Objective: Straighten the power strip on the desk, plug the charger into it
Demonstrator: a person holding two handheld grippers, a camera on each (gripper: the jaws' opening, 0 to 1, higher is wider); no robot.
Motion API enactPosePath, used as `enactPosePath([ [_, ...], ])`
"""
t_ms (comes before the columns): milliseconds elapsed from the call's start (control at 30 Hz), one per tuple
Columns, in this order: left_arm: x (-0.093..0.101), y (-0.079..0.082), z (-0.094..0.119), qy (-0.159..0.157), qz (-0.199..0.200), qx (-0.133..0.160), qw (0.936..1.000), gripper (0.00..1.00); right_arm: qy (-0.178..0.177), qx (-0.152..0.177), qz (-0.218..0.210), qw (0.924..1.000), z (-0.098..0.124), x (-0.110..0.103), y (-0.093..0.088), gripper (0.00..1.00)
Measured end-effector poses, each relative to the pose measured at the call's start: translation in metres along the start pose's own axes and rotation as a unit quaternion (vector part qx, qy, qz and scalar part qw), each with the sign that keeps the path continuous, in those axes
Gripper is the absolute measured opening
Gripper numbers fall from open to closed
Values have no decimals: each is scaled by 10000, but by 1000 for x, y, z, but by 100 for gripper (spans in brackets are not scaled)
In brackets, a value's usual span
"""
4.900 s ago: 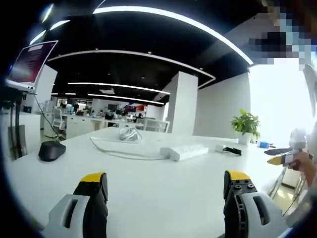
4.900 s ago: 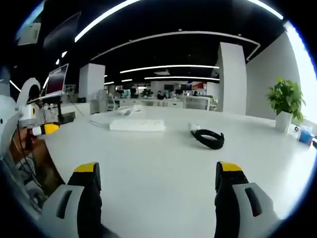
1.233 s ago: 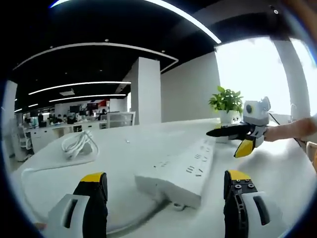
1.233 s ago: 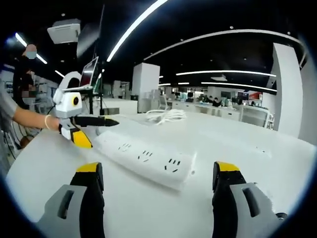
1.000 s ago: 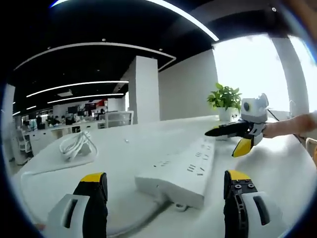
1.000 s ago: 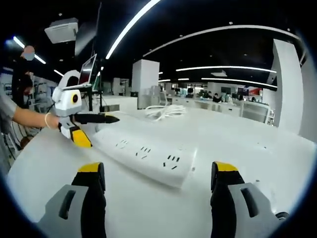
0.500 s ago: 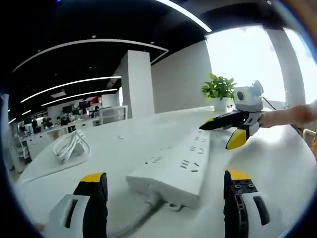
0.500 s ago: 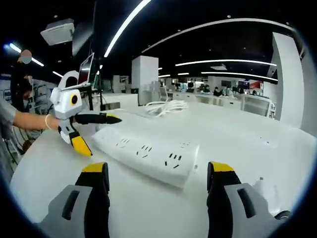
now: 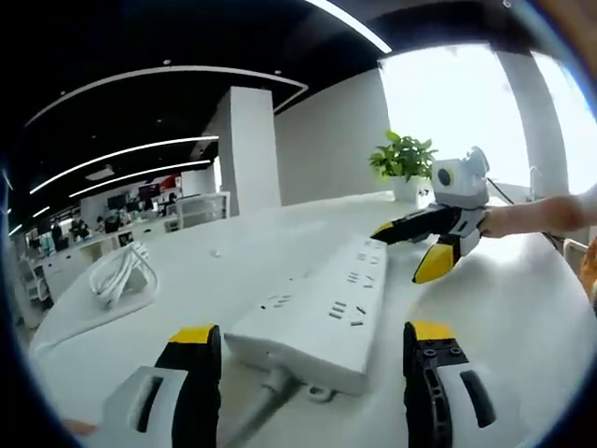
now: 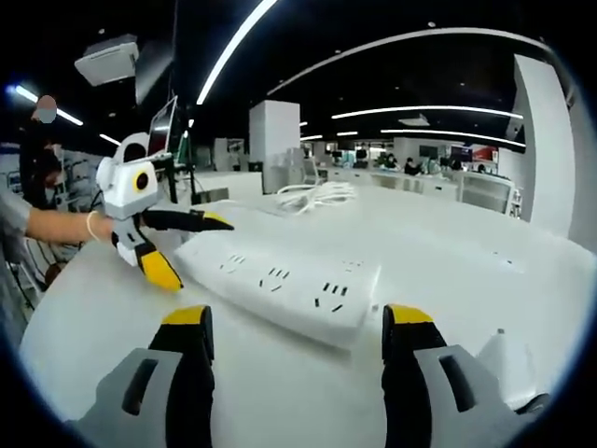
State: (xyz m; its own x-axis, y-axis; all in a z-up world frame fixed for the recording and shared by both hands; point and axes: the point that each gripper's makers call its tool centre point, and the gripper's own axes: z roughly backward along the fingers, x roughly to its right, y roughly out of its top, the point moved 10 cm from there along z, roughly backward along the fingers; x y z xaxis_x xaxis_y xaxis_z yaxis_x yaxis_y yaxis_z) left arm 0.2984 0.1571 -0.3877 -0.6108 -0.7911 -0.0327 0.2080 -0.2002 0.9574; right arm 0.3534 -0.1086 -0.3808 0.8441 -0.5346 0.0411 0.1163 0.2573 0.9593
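Item one, the power strip: a long white block lying flat on the white desk. In the left gripper view we find it just ahead of the jaws, running from its near end at 6 o'clock away toward 1 o'clock, socket holes facing up. Its white cable leaves the near end between the jaws. In the right gripper view the power strip lies across the frame from 9 o'clock toward 4 o'clock, its near end between the jaws.

Item two, the left gripper: jaws spread wide, one on each side of the strip's near end, gripping nothing that we can see. In the right gripper view the left gripper sits at 9 o'clock, jaws apart over the strip's far end; whether they touch it we cannot tell.

Item three, the right gripper: jaws wide apart astride the strip's end. In the left gripper view the right gripper sits at 2 o'clock, jaws parted at the far end.

Item four: a coil of white cable at 9 o'clock on the desk; a potted plant at 1 o'clock.
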Motion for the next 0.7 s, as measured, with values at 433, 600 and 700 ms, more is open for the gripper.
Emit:
enactPosePath([
  [433,-9,1,0,64,64,-37,10000,68,61,-25,-27,10000,-4,0,-1,66],
  [600,-10,3,-1,31,124,-100,9999,68,32,-119,25,9999,-6,-2,-1,66],
  [700,-11,3,-1,0,162,-144,9998,68,-18,-151,36,9999,-6,-2,0,64],
])
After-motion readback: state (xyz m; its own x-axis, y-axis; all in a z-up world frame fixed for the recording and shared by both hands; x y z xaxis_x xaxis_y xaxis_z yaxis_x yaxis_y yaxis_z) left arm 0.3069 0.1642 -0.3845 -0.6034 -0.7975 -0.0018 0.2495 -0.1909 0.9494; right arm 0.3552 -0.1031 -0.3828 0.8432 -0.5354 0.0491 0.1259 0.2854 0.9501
